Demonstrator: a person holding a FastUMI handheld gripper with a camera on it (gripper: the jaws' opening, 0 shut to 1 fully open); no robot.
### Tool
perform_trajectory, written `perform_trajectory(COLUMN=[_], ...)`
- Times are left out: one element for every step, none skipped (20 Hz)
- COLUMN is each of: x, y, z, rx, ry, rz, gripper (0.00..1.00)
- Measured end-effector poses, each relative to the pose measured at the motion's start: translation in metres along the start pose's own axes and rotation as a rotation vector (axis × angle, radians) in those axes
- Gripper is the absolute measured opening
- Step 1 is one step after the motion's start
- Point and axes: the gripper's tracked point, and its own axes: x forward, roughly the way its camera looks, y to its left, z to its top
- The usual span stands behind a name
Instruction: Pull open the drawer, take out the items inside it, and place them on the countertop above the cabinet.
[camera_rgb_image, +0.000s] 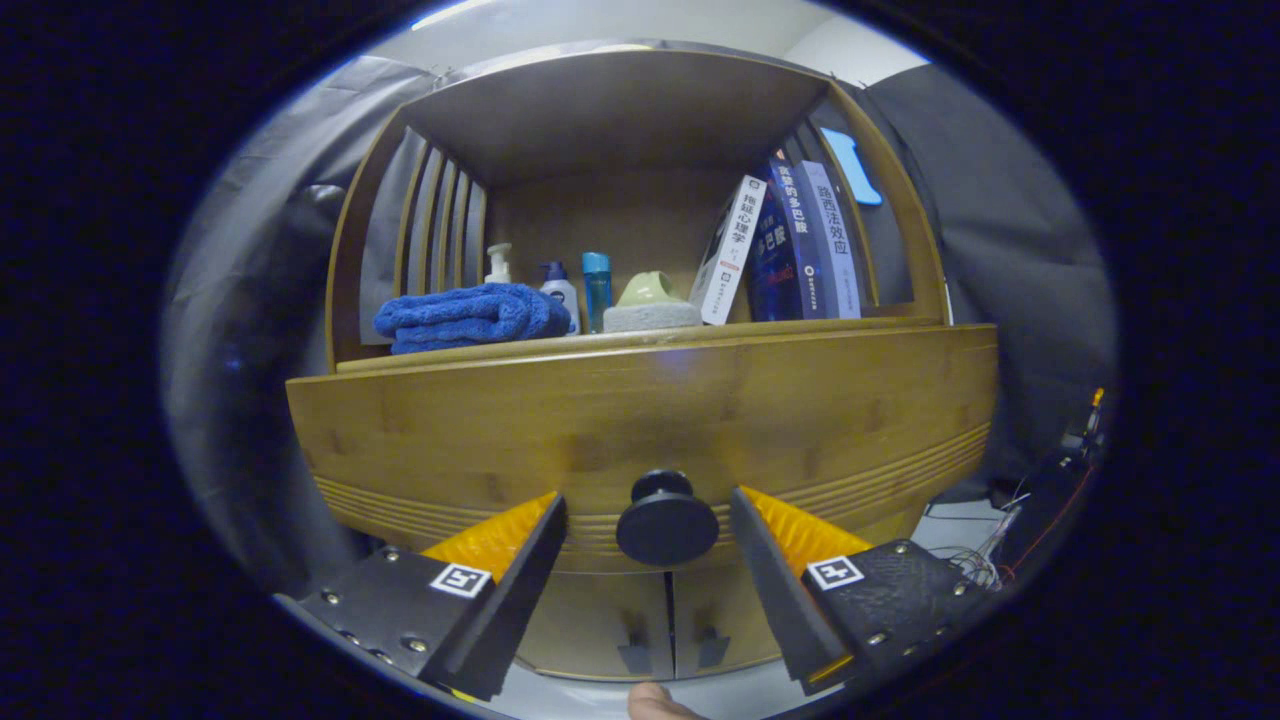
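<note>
the gripper (648, 515) is spread wide, its fingers flanking the drawer's round black knob (666, 522) without touching it. the wooden drawer (640, 410) front looks closed, below the countertop (640, 335) holding a blue towel (468, 315) on the left.

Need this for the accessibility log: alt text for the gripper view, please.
The open gripper has the closed drawer's round black knob between its fingers, neither touching it. Above the drawer front, the countertop holds a folded blue towel, bottles, a green dish and leaning books.
</note>
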Motion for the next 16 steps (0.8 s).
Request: perform_trajectory(x=[0.002, 0.003, 0.005, 0.008, 0.01, 0.014, 0.018, 0.021, 0.024, 0.028, 0.029, 0.032, 0.035, 0.036, 0.038, 0.039], y=[0.0, 0.0, 0.001, 0.002, 0.002, 0.001, 0.001, 0.002, 0.002, 0.002, 0.003, 0.003, 0.003, 0.003, 0.003, 0.004], z=[0.0, -0.002, -0.003, -0.002, -0.002, -0.001, -0.002, -0.002, -0.002, -0.001, -0.003, -0.001, -0.002, -0.003, -0.002, -0.004], rx=[0.008, 0.023, 0.039, 0.045, 0.038, 0.03, 0.029, 0.03, 0.029, 0.023, 0.012, 0.003, -0.006, -0.008, -0.008, -0.004], ry=[-0.002, 0.002, 0.004, 0.005, 0.008, 0.006, 0.01, 0.005, 0.006, -0.001, 0.002, -0.013, -0.013, -0.016, -0.019, -0.012], rz=[-0.001, -0.001, 0.003, 0.005, 0.004, 0.003, 0.003, 0.005, 0.005, 0.005, 0.004, 0.004, 0.004, 0.003, 0.004, 0.004], gripper=[0.99, 0.99, 0.99, 0.99, 0.99, 0.99, 0.99, 0.99, 0.99, 0.99, 0.99, 0.99, 0.99, 0.99, 0.99, 0.99])
